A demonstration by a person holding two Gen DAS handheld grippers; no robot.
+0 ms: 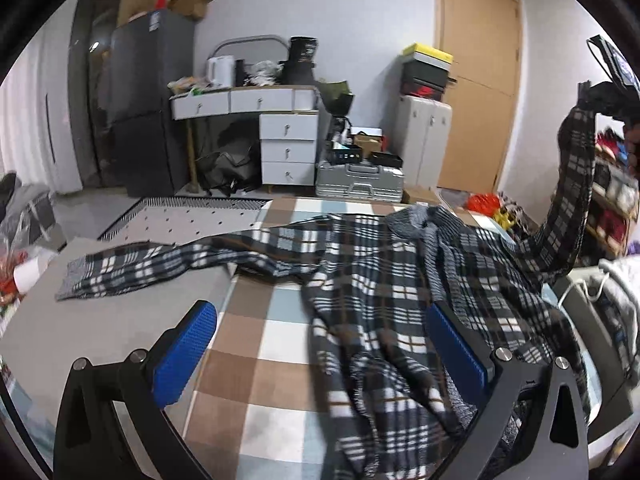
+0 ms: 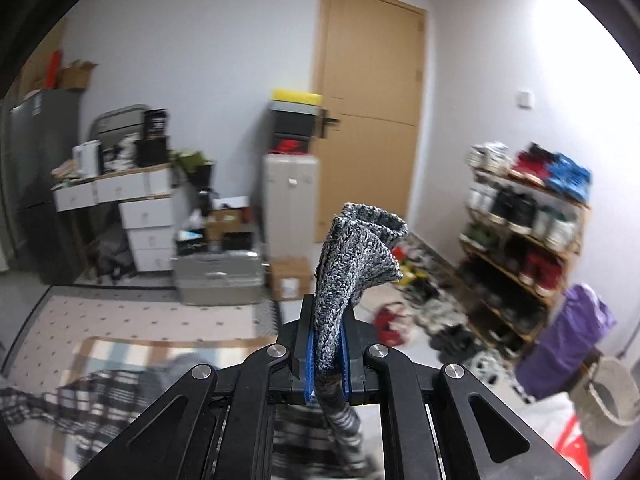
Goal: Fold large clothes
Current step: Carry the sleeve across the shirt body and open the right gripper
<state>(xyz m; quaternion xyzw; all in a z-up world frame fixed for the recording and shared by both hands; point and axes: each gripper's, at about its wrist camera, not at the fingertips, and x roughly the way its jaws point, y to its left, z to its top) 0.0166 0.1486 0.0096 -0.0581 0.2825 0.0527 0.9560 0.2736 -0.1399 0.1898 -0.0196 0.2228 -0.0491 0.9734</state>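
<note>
Grey knit cuff (image 2: 362, 256) of black-white plaid shirt (image 1: 400, 300) is being pinched by right gripper (image 2: 328, 354) fingers at 12 o'clock; left gripper (image 1: 320, 344) fingers are being held wide apart, empty.

Shoe rack (image 2: 528, 232) blurred; plaid garment (image 1: 400, 300) cut off by btm edge.

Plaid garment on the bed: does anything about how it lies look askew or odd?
Yes. The plaid garment lies rumpled and slanted across the checked bed cover; one sleeve trails left, while the right gripper lifts the other by its knit cuff.
</note>
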